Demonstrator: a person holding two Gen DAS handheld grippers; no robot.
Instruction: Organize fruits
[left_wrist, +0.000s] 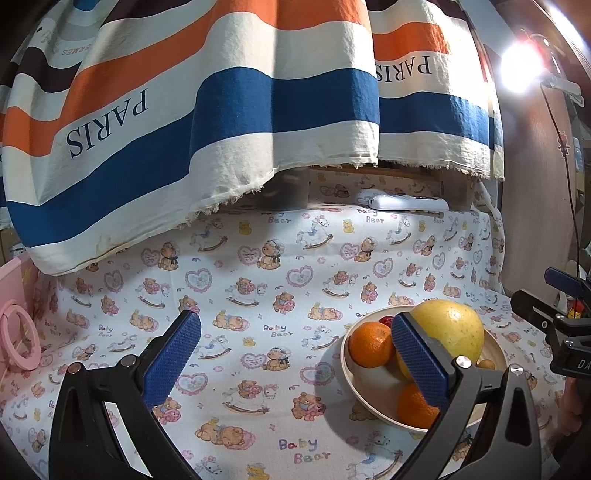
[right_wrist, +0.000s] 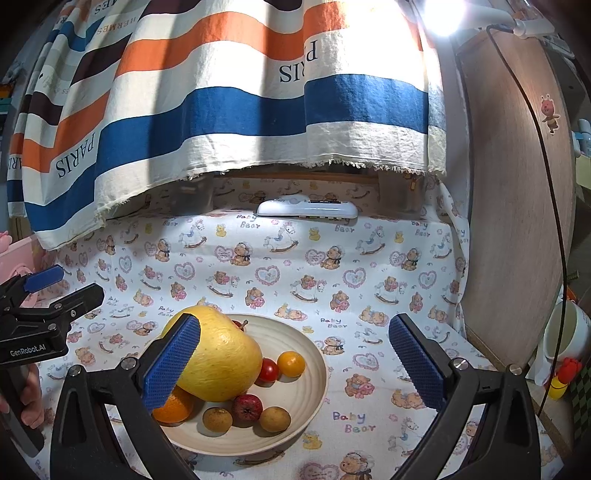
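Sitting heaped in a cream ridged bowl (right_wrist: 314, 354) on the bear-print cloth (right_wrist: 369, 280), the fruit is lying ahead and left of the right gripper (right_wrist: 295, 360), the nearer one, and right of the left gripper (left_wrist: 295, 360). Both are hanging with jaws apart, empty. A big, waxy pomelo (right_wrist: 225, 365) is tilting over an orange (right_wrist: 173, 410), beside small smooth round fruits.

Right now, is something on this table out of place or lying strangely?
One thing: a white remote control lies at the back of the table, under the frayed hem of the striped cloth, away from the fruit. The big yellow pomelo leans on smaller fruit in the bowl and might roll.
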